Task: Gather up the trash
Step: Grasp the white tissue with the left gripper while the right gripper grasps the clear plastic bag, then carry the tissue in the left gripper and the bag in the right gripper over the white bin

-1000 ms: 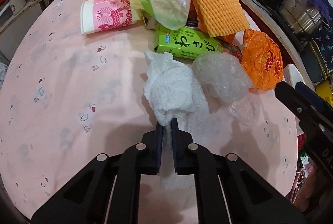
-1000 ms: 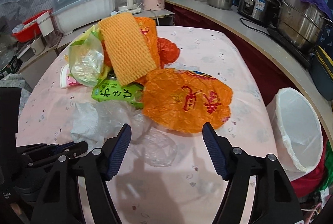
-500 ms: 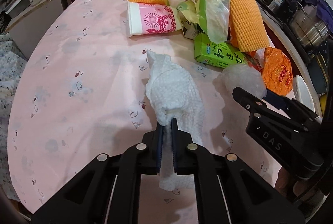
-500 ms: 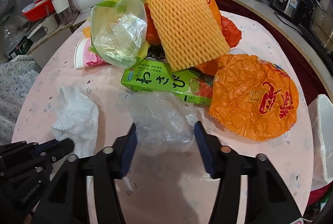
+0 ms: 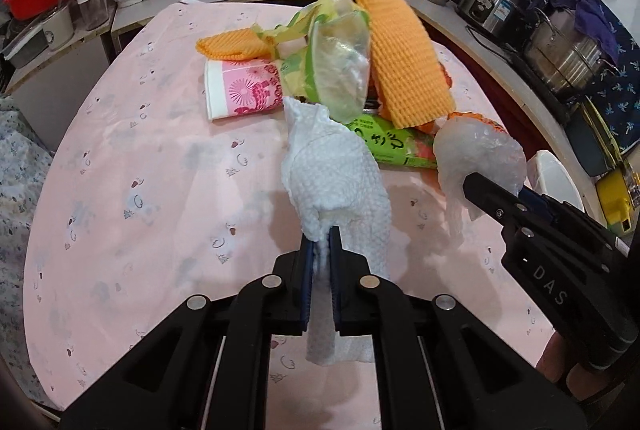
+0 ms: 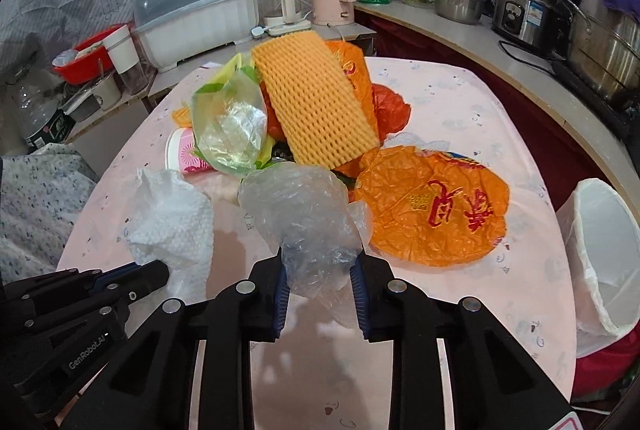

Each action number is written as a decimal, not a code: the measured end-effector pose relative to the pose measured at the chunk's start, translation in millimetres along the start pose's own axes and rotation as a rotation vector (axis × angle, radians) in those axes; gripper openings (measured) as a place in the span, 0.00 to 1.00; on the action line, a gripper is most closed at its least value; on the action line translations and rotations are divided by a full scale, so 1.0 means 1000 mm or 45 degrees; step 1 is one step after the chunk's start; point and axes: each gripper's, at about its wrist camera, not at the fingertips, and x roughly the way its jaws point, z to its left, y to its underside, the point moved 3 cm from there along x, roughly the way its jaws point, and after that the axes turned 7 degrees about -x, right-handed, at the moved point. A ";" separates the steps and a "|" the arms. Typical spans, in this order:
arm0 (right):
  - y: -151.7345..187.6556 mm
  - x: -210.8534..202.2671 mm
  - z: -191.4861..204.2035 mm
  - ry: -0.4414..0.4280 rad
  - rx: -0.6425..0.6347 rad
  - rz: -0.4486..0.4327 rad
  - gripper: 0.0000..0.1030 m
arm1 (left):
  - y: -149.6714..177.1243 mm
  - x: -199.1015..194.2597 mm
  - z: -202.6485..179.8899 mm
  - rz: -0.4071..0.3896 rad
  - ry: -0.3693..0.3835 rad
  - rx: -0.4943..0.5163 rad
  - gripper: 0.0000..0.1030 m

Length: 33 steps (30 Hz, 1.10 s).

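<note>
**Both claws gripping trash above the pink worktop**

Left claw [image 5: 322,250]: jaws nearly together, clamped on a white paper towel [image 5: 334,182] that hangs clear of the worktop [image 5: 140,190].

Right claw [image 6: 319,284]: jaws have just been closing and now pinch a crumpled clear plastic bag [image 6: 304,210], held narrow around it.

In the right wrist view, the trash pile lies beyond the claws at 12 o'clock: an orange bag [image 6: 432,206], a green carton [image 5: 384,140], a pink paper cup [image 5: 240,92], a green-edged plastic bag [image 6: 230,128] and orange foam netting [image 6: 316,102]. A white-lined bin [image 6: 600,250] stands at 3 o'clock, beside the worktop edge.
</note>
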 end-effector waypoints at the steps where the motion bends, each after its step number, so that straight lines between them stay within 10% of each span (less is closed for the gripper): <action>1: 0.000 -0.008 -0.004 0.013 0.007 -0.018 0.25 | -0.001 -0.002 -0.005 -0.007 0.009 0.009 0.07; 33: 0.081 -0.113 -0.206 0.396 0.497 -0.165 0.25 | 0.041 -0.012 -0.224 -0.010 0.238 0.484 0.07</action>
